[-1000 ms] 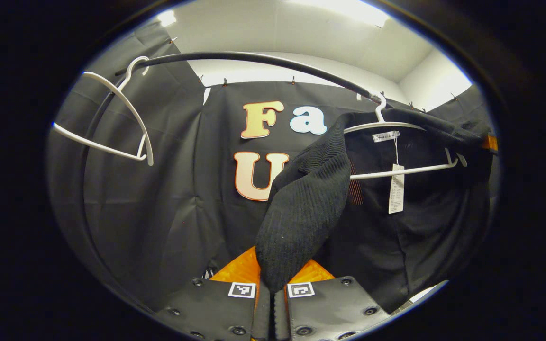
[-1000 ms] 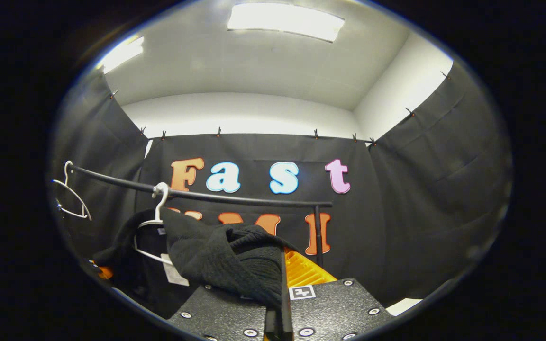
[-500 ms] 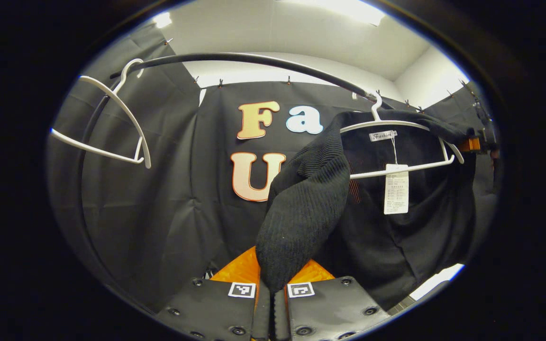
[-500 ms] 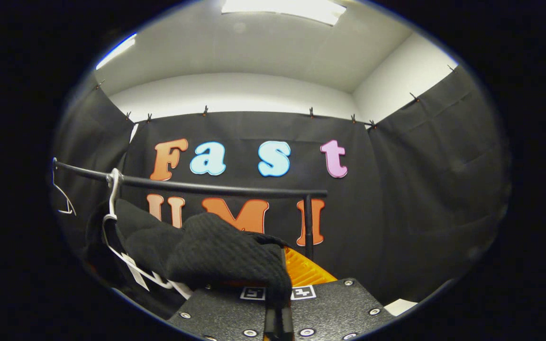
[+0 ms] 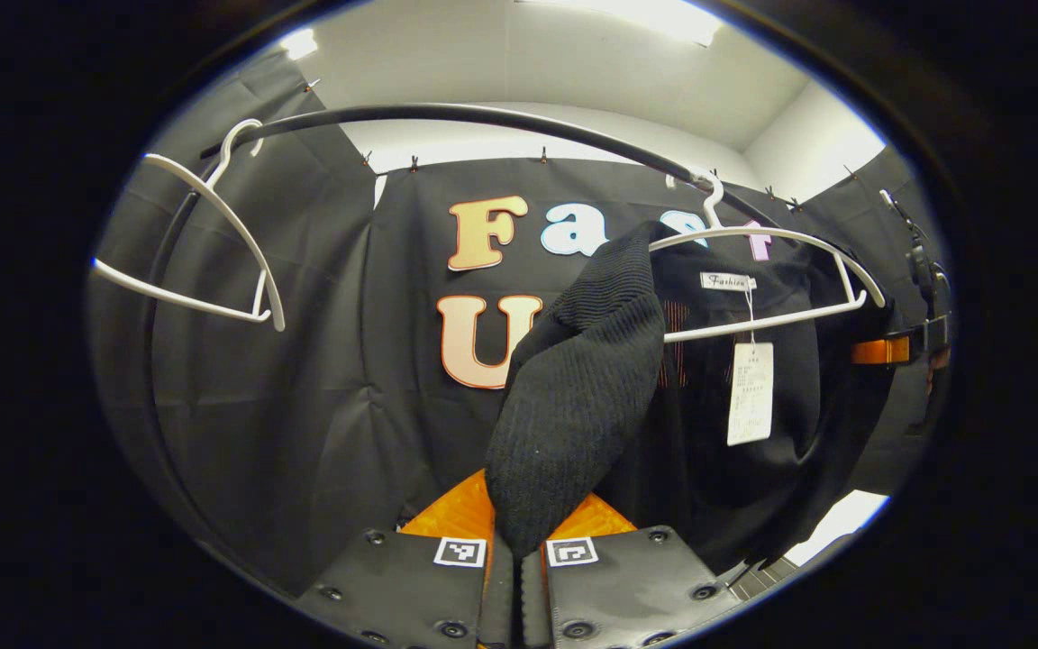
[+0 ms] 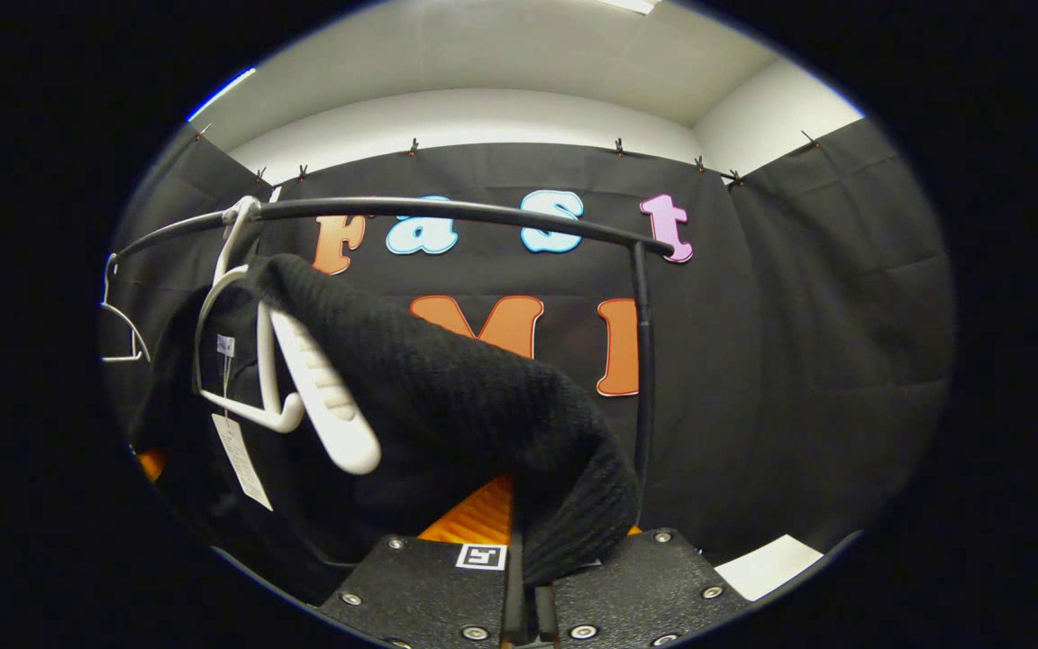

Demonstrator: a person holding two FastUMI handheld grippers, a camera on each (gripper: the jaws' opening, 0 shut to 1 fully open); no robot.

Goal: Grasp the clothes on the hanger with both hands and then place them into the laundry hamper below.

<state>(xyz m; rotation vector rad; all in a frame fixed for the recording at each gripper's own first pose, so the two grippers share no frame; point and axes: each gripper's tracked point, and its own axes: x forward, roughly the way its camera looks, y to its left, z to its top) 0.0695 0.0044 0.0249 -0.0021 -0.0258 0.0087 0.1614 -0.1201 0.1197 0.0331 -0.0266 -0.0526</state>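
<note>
Left gripper view: left gripper [image 5: 519, 550] jaws pinch a ribbed black knit [image 5: 573, 397] fold.
Right gripper view: right gripper [image 6: 526, 586] jaws pinch its other end.
Knit: slung lengthwise between both, partly draped over white hanger [image 6: 321, 397].
Hanger: hooked on curved black rail [image 6: 447, 209].

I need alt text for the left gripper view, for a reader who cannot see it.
The left gripper is shut on a fold of a black sweater that still hangs on a white hanger from a dark rail. An empty white hanger hangs further left.
</note>
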